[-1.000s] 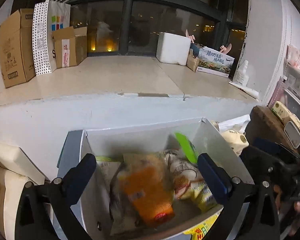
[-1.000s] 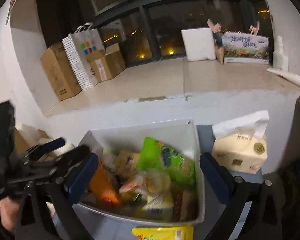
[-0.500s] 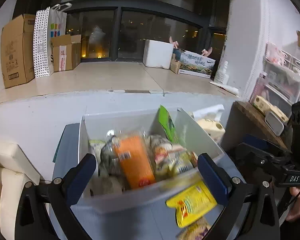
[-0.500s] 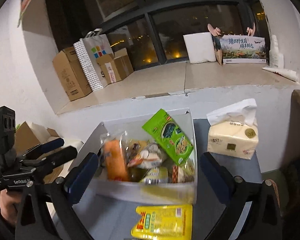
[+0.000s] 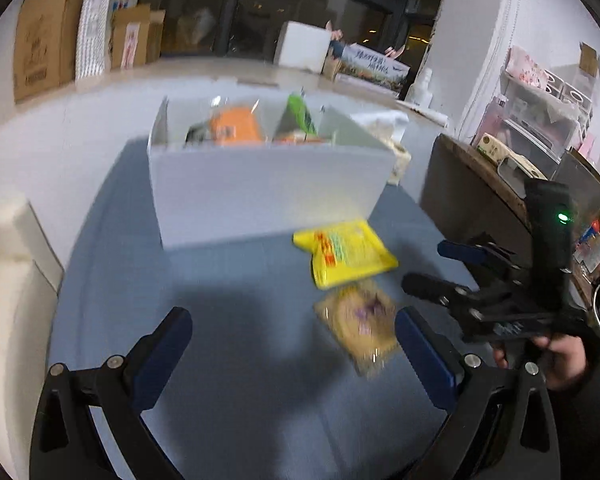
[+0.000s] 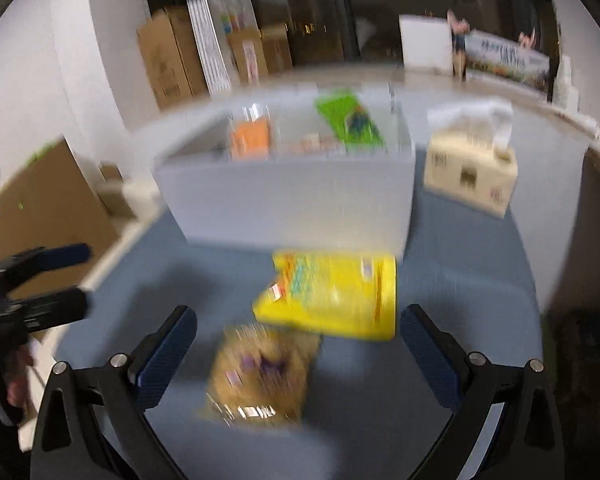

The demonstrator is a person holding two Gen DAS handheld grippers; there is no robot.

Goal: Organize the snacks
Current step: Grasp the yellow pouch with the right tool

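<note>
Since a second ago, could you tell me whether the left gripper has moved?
Yes. The left gripper has pulled back from the white bin, which now sits farther ahead, with the yellow packet lying in front of it.

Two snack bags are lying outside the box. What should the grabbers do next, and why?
Probably lower the open right gripper onto the crinkly tan snack packet. It lies on the blue table nearest that gripper, beside the flat yellow snack bag, outside the white plastic bin, and both grippers are empty.

Yellow snack bag (image 6: pixel 332 294) and tan packet (image 6: pixel 262 376) lie flat before the filled white bin (image 6: pixel 288 196).
</note>
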